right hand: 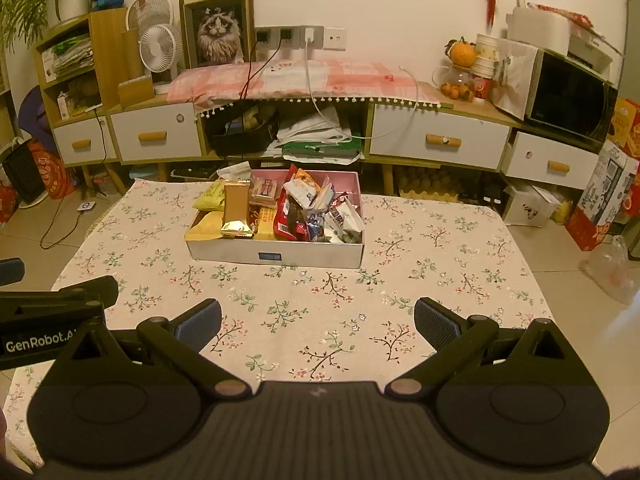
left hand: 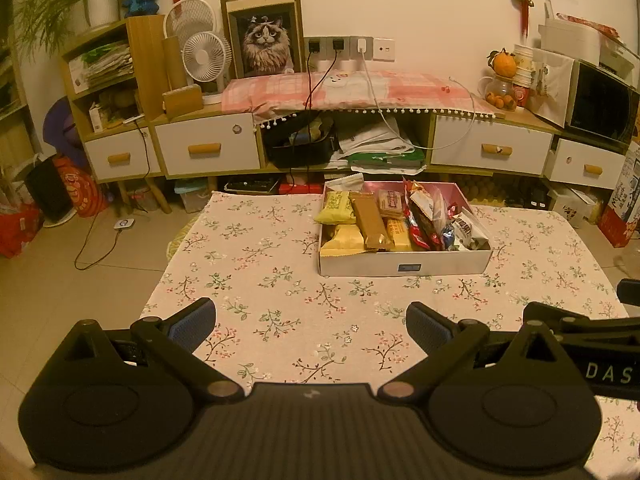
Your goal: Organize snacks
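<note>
A white box (left hand: pixel 404 266) with a pink inside stands on the floral tablecloth, also in the right wrist view (right hand: pixel 276 254). It holds several wrapped snacks: yellow packs (left hand: pixel 335 207), a gold-brown bar (left hand: pixel 370 220) and red wrappers (left hand: pixel 418 220) with silver ones on the right. In the right wrist view the gold bar (right hand: pixel 237 210) leans upright. My left gripper (left hand: pixel 312 326) is open and empty, well short of the box. My right gripper (right hand: pixel 318 322) is open and empty beside it, also short of the box.
The table (left hand: pixel 260 280) carries a floral cloth. Behind it stands a low cabinet (left hand: pixel 208 148) with drawers, fans, a cat picture and hanging cables. A microwave (right hand: pixel 572 98) sits at the right. Boxes and bags (right hand: pixel 600 200) stand on the floor around the table.
</note>
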`<action>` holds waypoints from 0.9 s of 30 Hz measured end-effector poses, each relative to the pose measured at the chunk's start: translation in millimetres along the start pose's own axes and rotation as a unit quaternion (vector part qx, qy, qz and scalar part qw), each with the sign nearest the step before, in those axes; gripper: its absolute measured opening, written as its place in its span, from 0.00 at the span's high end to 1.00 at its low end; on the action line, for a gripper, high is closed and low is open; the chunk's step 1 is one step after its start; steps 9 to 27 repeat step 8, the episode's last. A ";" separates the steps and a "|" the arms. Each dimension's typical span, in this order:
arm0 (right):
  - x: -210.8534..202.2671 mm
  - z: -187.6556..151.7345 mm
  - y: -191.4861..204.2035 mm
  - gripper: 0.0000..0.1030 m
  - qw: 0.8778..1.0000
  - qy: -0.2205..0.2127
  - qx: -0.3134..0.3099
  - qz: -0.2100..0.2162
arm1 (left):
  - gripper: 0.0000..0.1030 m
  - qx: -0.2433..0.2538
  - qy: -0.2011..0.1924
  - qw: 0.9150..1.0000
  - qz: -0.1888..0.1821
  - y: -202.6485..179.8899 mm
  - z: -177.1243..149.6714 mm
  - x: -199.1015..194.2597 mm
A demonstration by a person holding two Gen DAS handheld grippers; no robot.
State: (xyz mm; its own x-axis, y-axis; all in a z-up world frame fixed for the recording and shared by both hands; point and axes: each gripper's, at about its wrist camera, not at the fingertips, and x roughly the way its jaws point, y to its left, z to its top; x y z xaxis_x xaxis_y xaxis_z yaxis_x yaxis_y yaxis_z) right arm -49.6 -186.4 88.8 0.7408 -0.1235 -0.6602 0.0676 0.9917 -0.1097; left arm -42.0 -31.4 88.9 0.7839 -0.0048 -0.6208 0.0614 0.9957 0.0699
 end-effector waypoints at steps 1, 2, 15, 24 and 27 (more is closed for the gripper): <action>0.1 0.1 -0.4 0.00 1.000 0.000 0.001 0.000 | 0.00 0.000 0.000 1.000 0.000 0.2 0.0 0.1; 0.1 0.1 -0.4 0.00 1.000 0.000 0.001 0.001 | 0.00 0.000 0.000 1.000 0.000 0.0 0.2 0.1; 0.1 0.1 -0.1 0.00 1.000 0.000 0.001 0.001 | 0.00 -0.001 0.003 1.000 -0.001 0.7 -0.1 0.3; 0.1 0.1 -0.1 0.00 1.000 0.000 0.001 0.001 | 0.00 -0.001 0.003 1.000 -0.001 0.7 -0.1 0.3; 0.1 0.1 -0.1 0.00 1.000 0.000 0.001 0.001 | 0.00 -0.001 0.003 1.000 -0.001 0.7 -0.1 0.3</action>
